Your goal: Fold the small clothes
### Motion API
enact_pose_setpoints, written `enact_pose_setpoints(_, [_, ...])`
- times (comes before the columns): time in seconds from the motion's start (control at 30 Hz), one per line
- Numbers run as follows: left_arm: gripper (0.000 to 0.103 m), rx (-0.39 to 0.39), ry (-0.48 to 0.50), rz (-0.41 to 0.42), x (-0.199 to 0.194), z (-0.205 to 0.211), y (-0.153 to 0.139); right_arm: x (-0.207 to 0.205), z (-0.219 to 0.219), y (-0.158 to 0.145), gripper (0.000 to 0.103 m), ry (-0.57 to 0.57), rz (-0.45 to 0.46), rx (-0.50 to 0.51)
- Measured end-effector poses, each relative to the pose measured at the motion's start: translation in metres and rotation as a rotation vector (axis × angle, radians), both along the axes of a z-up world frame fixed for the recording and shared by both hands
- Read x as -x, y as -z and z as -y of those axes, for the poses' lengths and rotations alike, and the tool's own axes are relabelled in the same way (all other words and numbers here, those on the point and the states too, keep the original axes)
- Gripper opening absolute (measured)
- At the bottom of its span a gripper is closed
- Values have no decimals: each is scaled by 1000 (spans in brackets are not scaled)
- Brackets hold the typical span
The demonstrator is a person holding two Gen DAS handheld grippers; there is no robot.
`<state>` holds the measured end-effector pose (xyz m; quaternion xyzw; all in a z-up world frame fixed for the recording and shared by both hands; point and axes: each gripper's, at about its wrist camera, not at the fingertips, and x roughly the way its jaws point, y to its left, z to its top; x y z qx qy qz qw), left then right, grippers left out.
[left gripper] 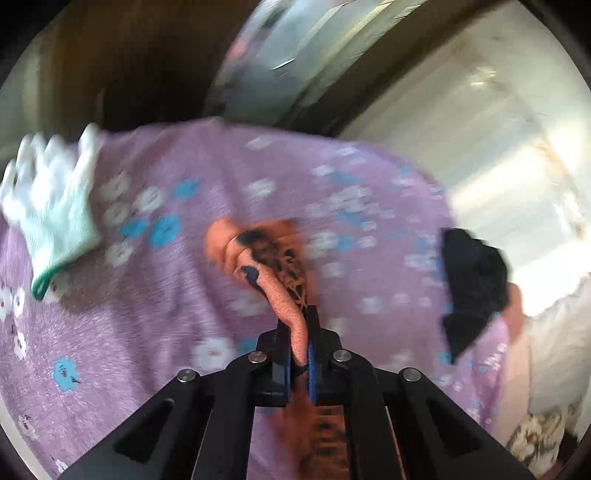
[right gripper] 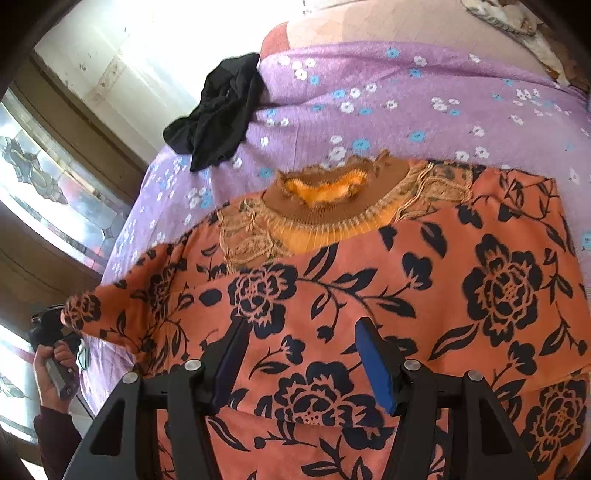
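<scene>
An orange top with a black flower print (right gripper: pixel 406 280) lies spread on the purple flowered sheet (right gripper: pixel 406 92), its brown knitted collar (right gripper: pixel 332 206) pointing away. My right gripper (right gripper: pixel 301 326) hovers over the middle of the top, open, with no cloth between its blue pads. In the left wrist view my left gripper (left gripper: pixel 297 317) is shut on a strip of the same orange cloth (left gripper: pixel 258 254), apparently the sleeve, which runs forward from its jaws. In the right wrist view the sleeve end (right gripper: pixel 81 314) reaches toward the person's hand (right gripper: pixel 48 369) at the far left.
A crumpled black garment (right gripper: pixel 218 114) lies at the sheet's edge (left gripper: pixel 472 284). A white glove with a green cuff (left gripper: pixel 51 206) rests on the sheet at the left. Beyond the bed are a pale floor and a glazed door. A patterned cushion (right gripper: pixel 509 18) sits far right.
</scene>
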<state>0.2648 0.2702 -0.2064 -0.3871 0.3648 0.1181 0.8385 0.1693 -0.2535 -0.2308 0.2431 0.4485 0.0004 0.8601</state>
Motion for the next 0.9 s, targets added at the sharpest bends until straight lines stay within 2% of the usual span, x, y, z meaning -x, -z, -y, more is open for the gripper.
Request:
enact_pose_setpoints(0.1, [6, -77, 89, 114, 5, 35, -41, 5, 13, -6, 64, 46, 30, -21])
enact_pose_setpoints(0.2, [6, -97, 175, 225, 13, 72, -77, 10, 24, -10, 64, 88, 56, -32])
enact_pose_setpoints(0.3, [6, -152, 299, 331, 21, 133, -113, 17, 40, -16, 64, 136, 87, -37])
enact_pose_setpoints(0.33, [6, -167, 370, 375, 26, 163, -125, 18, 44, -17, 64, 150, 97, -39])
enact_pose_setpoints(0.5, [6, -203, 681, 444, 47, 283, -143, 33, 80, -25, 64, 253, 154, -66])
enact_pose_setpoints(0.57, [6, -211, 826, 453, 59, 338, -137, 39, 95, -27, 64, 297, 167, -77])
enact_pose_setpoints(0.6, [7, -213, 865, 449, 63, 353, -133, 43, 107, -28, 64, 329, 175, -91])
enact_pose_setpoints(0.63, [9, -212, 936, 433, 65, 380, -122, 47, 116, -28, 64, 353, 182, -106])
enact_pose_setpoints(0.67, [13, -202, 996, 422, 68, 398, -112, 49, 124, -29, 64, 369, 187, -115])
enact_pose_setpoints(0.7, [37, -191, 1053, 406, 68, 411, -102, 55, 135, -30, 64, 403, 196, -127])
enact_pose_setpoints(0.73, [69, -187, 1103, 376, 68, 422, -94, 59, 143, -30, 64, 427, 201, -137])
enact_pose_setpoints(0.77, [78, -194, 1123, 357, 71, 427, -90, 64, 152, -30, 69, 452, 206, -153])
enact_pose_setpoints(0.8, [80, -201, 1120, 362, 74, 427, -90, 68, 160, -30, 73, 475, 212, -176])
enact_pose_setpoints(0.9, [80, -183, 1076, 421, 66, 401, -100, 76, 178, -30, 76, 503, 221, -249])
